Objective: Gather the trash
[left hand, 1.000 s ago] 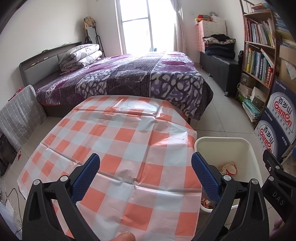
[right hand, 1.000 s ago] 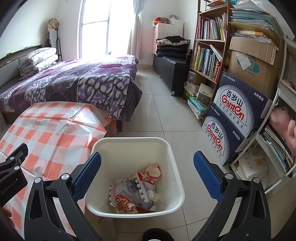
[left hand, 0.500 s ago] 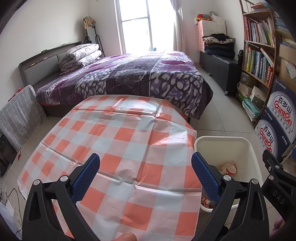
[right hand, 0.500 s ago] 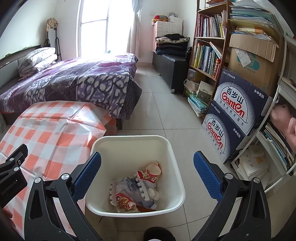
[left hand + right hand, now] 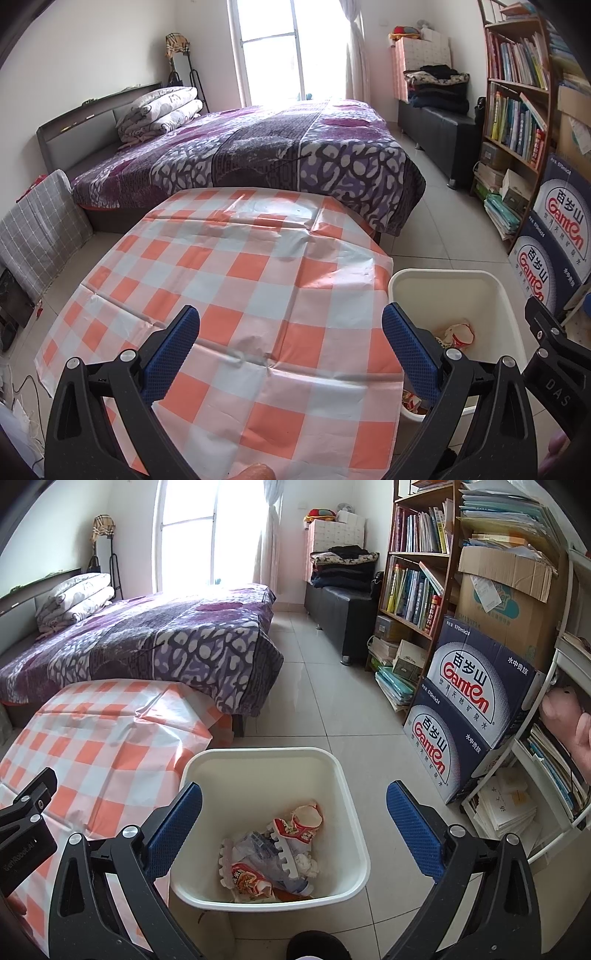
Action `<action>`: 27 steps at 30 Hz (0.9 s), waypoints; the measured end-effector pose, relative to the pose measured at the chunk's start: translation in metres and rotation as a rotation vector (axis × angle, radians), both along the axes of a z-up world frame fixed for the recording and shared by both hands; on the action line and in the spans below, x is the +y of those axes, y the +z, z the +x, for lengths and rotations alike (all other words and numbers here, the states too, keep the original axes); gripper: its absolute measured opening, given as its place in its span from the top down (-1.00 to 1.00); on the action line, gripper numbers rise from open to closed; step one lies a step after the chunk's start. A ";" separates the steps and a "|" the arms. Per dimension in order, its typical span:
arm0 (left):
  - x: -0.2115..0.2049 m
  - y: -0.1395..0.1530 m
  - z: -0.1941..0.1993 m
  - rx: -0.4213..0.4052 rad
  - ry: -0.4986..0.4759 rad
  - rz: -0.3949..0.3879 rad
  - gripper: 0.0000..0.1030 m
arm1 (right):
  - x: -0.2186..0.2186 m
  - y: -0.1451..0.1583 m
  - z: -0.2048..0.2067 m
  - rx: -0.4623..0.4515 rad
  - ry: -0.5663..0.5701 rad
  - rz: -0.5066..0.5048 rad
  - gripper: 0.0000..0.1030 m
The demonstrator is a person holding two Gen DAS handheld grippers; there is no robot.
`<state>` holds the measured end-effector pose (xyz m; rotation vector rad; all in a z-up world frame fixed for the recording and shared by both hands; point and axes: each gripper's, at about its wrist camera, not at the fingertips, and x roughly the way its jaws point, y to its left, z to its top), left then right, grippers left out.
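A white plastic trash bin (image 5: 347, 775) stands on the floor beside the table; it also shows in the left wrist view (image 5: 502, 295). Inside lie crumpled wrappers, a paper cup and plastic trash (image 5: 280, 853). My right gripper (image 5: 293, 823) is open and empty, held above the bin. My left gripper (image 5: 290, 343) is open and empty, above the orange-and-white checked tablecloth (image 5: 240, 280), which carries no trash that I can see.
A bed with a purple cover (image 5: 258, 151) stands behind the table. Stacked Ganten water boxes (image 5: 469, 716), a bookshelf (image 5: 417, 583) and a white rack (image 5: 554, 775) line the right side. Tiled floor (image 5: 332, 701) runs between bed and shelves.
Almost nothing has moved. The right wrist view has shifted very slightly; both grippers stay open and empty.
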<state>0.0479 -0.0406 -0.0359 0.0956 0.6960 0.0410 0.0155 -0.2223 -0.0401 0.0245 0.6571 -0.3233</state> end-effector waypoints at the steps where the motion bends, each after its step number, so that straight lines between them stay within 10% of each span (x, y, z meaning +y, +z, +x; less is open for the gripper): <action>1: 0.000 0.000 0.000 0.000 0.000 0.000 -0.87 | 0.000 0.000 0.001 0.000 0.000 0.000 -0.86; 27: 0.000 -0.007 -0.002 0.009 -0.051 0.000 -0.84 | -0.002 0.001 0.003 0.004 0.001 0.000 -0.86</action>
